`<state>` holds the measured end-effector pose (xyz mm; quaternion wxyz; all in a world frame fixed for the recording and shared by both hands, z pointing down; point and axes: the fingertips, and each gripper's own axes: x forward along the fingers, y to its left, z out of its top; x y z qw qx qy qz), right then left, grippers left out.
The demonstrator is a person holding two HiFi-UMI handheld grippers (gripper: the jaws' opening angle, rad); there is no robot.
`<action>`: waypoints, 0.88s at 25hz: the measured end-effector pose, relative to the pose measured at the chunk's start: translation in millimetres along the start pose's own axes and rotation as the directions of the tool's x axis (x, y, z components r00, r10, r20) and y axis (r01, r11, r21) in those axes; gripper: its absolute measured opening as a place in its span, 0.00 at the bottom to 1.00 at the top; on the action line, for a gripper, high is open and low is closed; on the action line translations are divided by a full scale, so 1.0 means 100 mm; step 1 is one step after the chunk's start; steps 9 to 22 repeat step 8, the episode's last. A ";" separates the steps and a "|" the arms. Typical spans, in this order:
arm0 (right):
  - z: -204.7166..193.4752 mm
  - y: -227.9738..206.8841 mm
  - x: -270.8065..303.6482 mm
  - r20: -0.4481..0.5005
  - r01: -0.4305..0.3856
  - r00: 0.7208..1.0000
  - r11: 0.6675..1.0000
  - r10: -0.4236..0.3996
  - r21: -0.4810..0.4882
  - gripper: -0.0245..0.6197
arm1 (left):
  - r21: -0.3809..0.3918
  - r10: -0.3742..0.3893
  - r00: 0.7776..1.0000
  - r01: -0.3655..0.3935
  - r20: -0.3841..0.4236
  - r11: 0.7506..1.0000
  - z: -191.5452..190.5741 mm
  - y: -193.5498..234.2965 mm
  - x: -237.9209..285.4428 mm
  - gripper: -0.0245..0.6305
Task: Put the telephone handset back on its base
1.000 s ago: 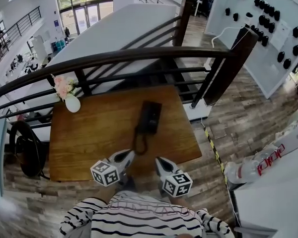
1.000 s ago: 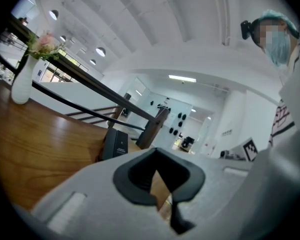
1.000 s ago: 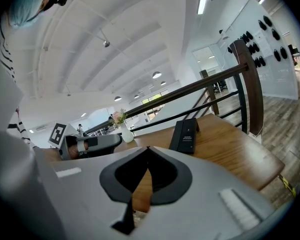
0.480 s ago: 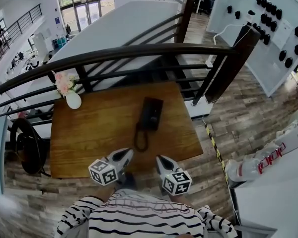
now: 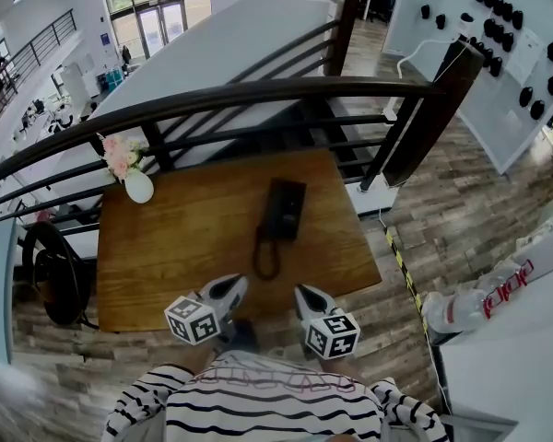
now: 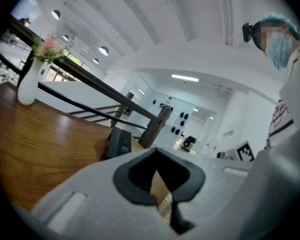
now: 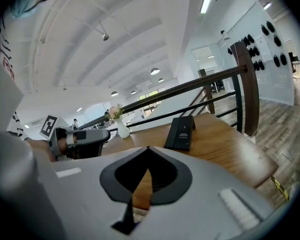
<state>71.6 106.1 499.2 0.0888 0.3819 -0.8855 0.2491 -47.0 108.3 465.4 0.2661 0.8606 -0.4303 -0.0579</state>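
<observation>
left gripper (image 5: 230, 288) and right gripper (image 5: 304, 296) hovered side by side at the worktop's (image 5: 175, 247) near edge, tilted slightly down toward the telephone (image 5: 282, 212); both jaws were together, empty.

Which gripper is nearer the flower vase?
The left gripper, at the table edge on the vase's side; the right gripper is farther off.

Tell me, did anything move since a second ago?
Nothing really moved. The left gripper and right gripper stay shut and empty at the near edge of the table. The telephone, its cord and the flower vase sit where they were.
</observation>
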 end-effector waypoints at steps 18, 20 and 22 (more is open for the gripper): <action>0.09 -0.01 0.10 0.033 0.013 0.999 1.000 -0.014 0.018 0.04 | -0.009 -0.009 1.000 0.009 0.014 1.000 0.01 0.03 0.03 0.04; 0.09 -0.01 0.10 0.033 0.013 0.999 1.000 -0.014 0.018 0.04 | -0.009 -0.009 1.000 0.009 0.014 1.000 0.01 0.03 0.03 0.04; 0.09 -0.01 0.10 0.033 0.013 0.999 1.000 -0.014 0.018 0.04 | -0.009 -0.009 1.000 0.009 0.014 1.000 0.01 0.03 0.03 0.04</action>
